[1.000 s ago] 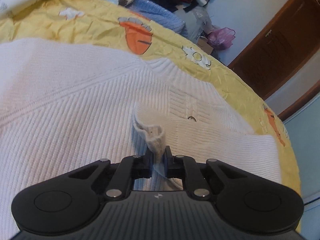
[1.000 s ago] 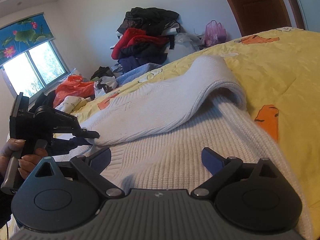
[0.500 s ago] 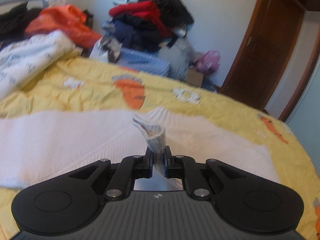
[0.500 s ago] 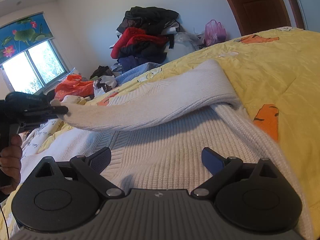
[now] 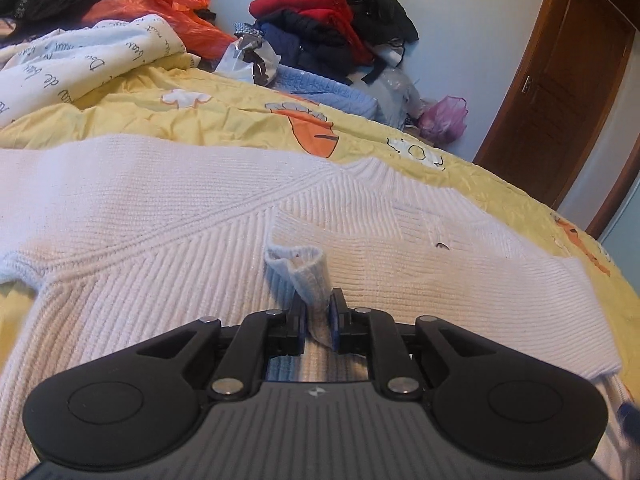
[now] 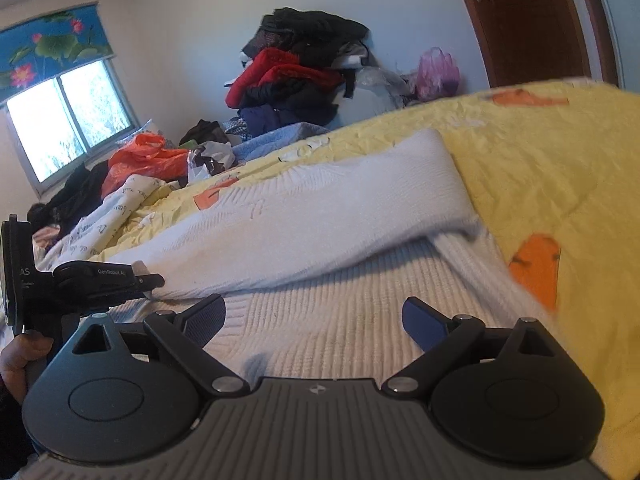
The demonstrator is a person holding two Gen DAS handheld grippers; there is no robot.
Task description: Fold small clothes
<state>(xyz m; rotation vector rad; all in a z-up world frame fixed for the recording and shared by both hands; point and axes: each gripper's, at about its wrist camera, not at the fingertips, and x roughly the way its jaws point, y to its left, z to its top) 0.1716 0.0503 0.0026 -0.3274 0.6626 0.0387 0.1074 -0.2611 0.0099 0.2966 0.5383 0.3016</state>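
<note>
A white ribbed knit sweater (image 5: 168, 216) lies spread on the yellow carrot-print bedspread (image 5: 224, 120). My left gripper (image 5: 317, 322) is shut on the cuff of one sleeve (image 5: 300, 270), held low over the sweater's body. In the right wrist view that sleeve (image 6: 320, 216) lies folded across the sweater body (image 6: 328, 320), with the left gripper (image 6: 154, 282) pinching its end at the left. My right gripper (image 6: 314, 320) is open and empty, low over the sweater's body.
A pile of dark and red clothes (image 5: 328, 24) stands against the far wall. An orange plastic bag (image 5: 160, 4) and a printed white cloth (image 5: 80, 64) lie at the bed's far left. A brown door (image 5: 560, 92) is at the right.
My left gripper lifted the sleeve cuff, carried it across the sweater, and has lowered it again near the body. The right gripper has stayed open and nearly still.
</note>
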